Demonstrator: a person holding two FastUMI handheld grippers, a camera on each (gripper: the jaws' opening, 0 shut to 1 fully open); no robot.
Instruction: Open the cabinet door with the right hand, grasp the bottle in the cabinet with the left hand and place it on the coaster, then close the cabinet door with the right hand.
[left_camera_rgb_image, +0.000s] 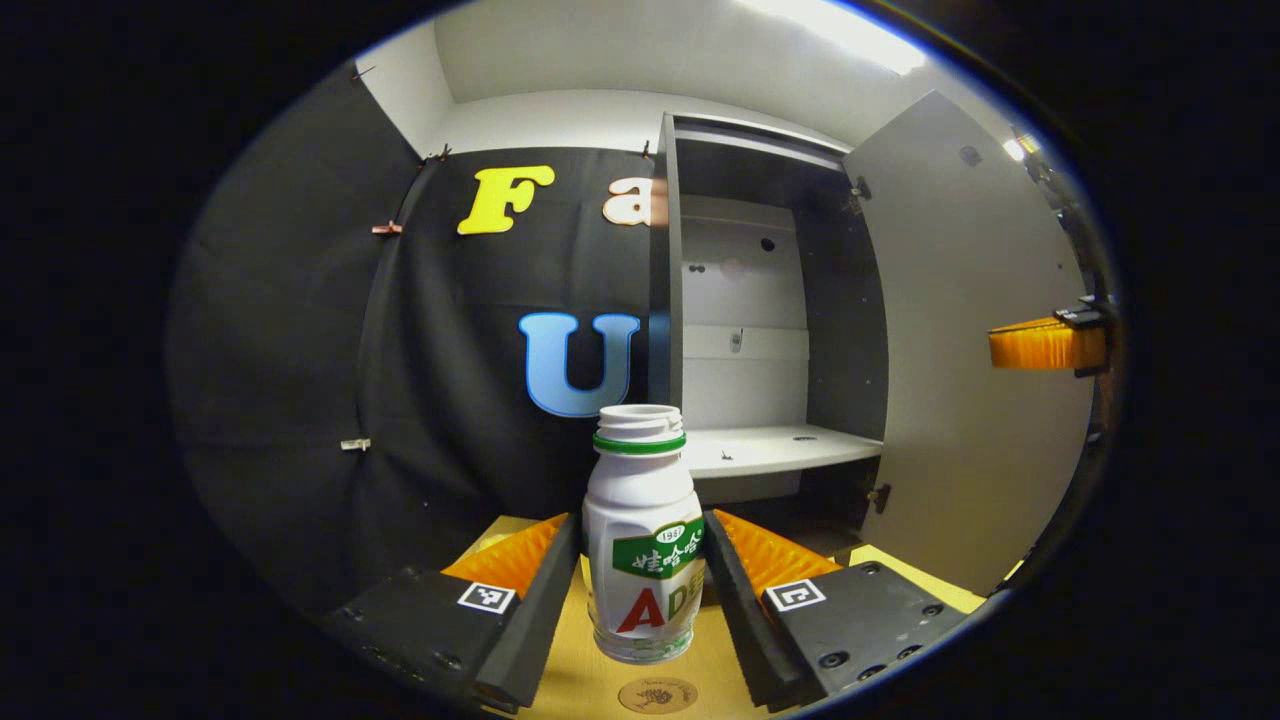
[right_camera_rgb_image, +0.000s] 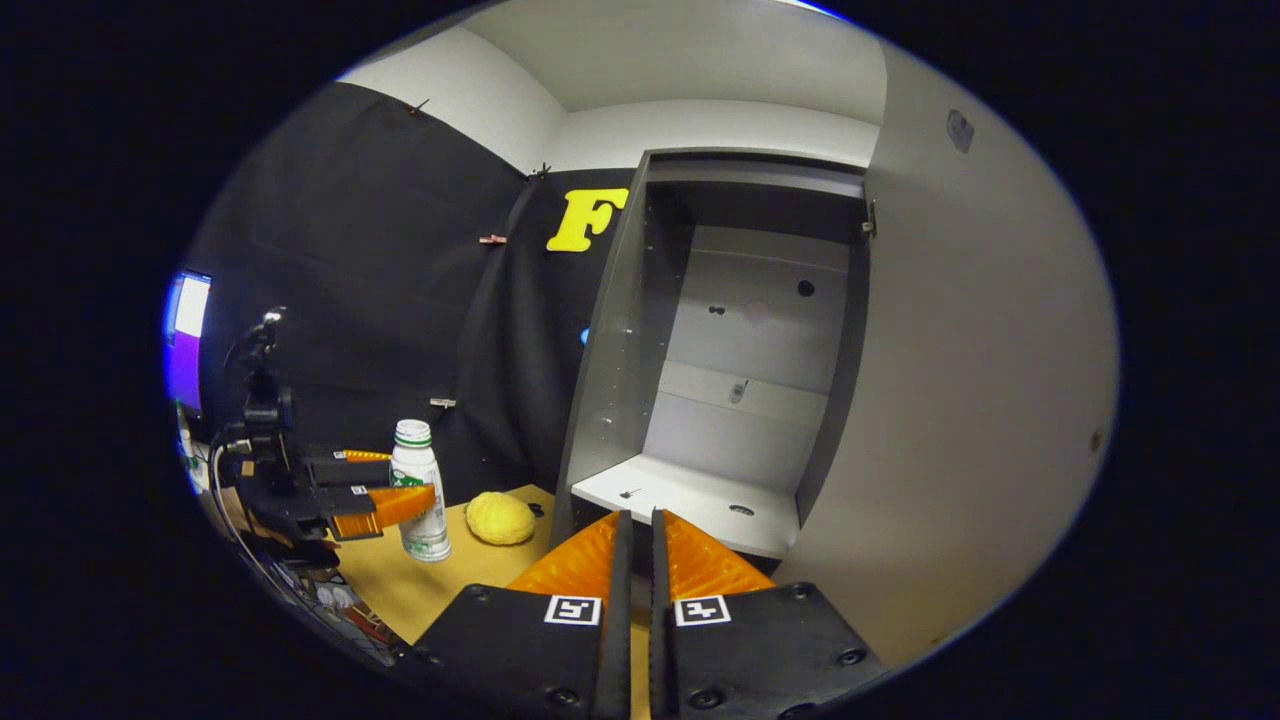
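Note:
A white bottle (left_camera_rgb_image: 643, 540) with a green neck ring and no cap stands upright between the fingers of my left gripper (left_camera_rgb_image: 640, 525), which is shut on its sides. A round coaster (left_camera_rgb_image: 657, 694) lies on the wooden table just nearer to me than the bottle's base; I cannot tell whether the base touches the table. In the right gripper view the bottle (right_camera_rgb_image: 418, 470) and left gripper (right_camera_rgb_image: 380, 505) are at the far left. My right gripper (right_camera_rgb_image: 633, 525) is shut on nothing and faces the open cabinet (right_camera_rgb_image: 740, 400). The cabinet door (right_camera_rgb_image: 980, 400) stands swung wide to the right.
A lumpy yellow object (right_camera_rgb_image: 500, 518) lies on the table (right_camera_rgb_image: 440, 590) between the bottle and the cabinet. The cabinet's white shelf (left_camera_rgb_image: 780, 448) is bare. A finger of the right gripper (left_camera_rgb_image: 1045, 343) is by the door's outer edge. A lit screen (right_camera_rgb_image: 188, 340) glows far left.

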